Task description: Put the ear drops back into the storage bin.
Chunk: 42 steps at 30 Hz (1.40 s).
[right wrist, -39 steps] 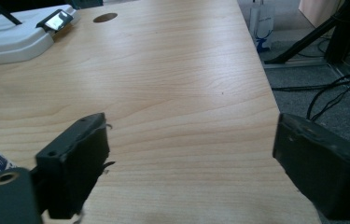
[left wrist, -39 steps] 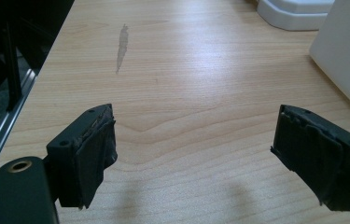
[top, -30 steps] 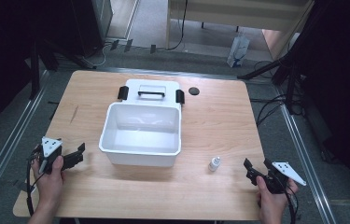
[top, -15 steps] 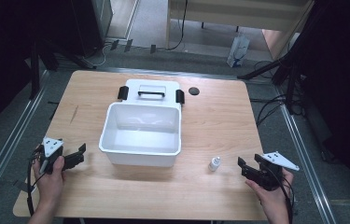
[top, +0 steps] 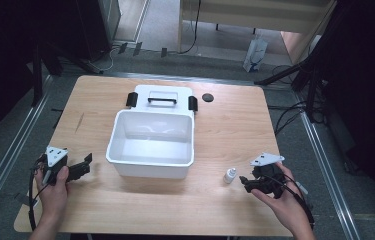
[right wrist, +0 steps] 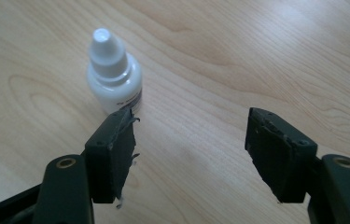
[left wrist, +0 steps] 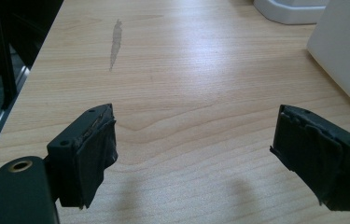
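Note:
A small white dropper bottle (top: 230, 174) stands upright on the wooden table (top: 225, 130), right of an open white bin (top: 151, 144). In the right gripper view the bottle (right wrist: 114, 79) stands just beyond the left jaw's tip, outside the gap. My right gripper (top: 245, 181) is open with nothing between its jaws (right wrist: 191, 140), a short way right of the bottle. My left gripper (top: 86, 163) is open and empty (left wrist: 196, 154) near the table's front left, left of the bin.
The bin's white lid (top: 162, 98) with a black handle and black clips lies behind the bin. A small black disc (top: 207, 97) sits right of the lid. A grey scuff (left wrist: 115, 43) marks the wood at the left.
My right gripper has moved left and forward toward the dropper bottle. The left gripper has barely shifted.

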{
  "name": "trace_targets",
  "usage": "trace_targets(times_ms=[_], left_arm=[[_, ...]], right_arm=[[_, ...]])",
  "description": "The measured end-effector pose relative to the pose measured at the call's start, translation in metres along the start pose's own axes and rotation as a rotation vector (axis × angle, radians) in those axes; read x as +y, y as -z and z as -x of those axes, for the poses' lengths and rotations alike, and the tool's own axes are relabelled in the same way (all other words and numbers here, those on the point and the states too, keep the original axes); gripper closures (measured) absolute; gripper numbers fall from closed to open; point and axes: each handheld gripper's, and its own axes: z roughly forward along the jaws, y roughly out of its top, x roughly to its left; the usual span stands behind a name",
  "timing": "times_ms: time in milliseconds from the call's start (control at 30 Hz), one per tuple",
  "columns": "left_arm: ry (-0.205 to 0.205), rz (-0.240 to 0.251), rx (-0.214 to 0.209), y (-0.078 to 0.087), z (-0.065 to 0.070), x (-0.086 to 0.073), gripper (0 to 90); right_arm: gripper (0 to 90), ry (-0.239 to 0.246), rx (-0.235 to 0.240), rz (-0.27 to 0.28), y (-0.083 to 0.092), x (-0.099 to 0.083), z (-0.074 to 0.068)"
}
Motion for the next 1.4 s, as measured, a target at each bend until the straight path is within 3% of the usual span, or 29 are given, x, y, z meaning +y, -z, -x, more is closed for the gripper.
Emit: trace_targets(times_ms=[67, 300, 433, 533, 600, 667, 767, 1000, 1400], left_arm=[[0.005, 0.0, 0.0, 0.0, 0.0, 0.0, 14.3], [0.01, -0.002, 0.001, -0.001, -0.001, 0.0, 14.3], [0.011, -0.002, -0.001, -0.001, -0.001, 0.0, 14.3], [0.011, -0.001, 0.0, -0.001, -0.001, 0.0, 14.3], [0.013, -0.001, 0.0, -0.001, -0.001, 0.001, 14.3], [0.015, -0.001, -0.001, -0.001, -0.002, 0.001, 14.3], [0.016, 0.0, -0.001, -0.001, -0.002, 0.0, 14.3], [0.02, 0.0, -0.003, -0.001, -0.002, 0.001, 14.3], [0.02, -0.001, -0.004, -0.001, -0.002, 0.001, 14.3]], right_arm=[[38.3, 0.05, 0.019, -0.018, 0.006, 0.007, 0.002], [38.3, 0.099, 0.136, -0.132, 0.022, 0.029, 0.011], [37.8, 0.156, 0.15, -0.194, 0.027, 0.044, 0.008], [33.0, 0.222, 0.196, -0.239, 0.026, 0.056, 0.0], [32.3, 0.27, 0.164, -0.261, 0.021, 0.06, -0.006], [37.7, 0.301, 0.151, -0.291, 0.014, 0.065, -0.011], [46.6, 0.313, 0.177, -0.337, 0.003, 0.073, -0.015], [58.2, 0.324, 0.226, -0.395, -0.009, 0.086, -0.016], [70.1, 0.353, 0.21, -0.45, -0.025, 0.09, -0.022]])
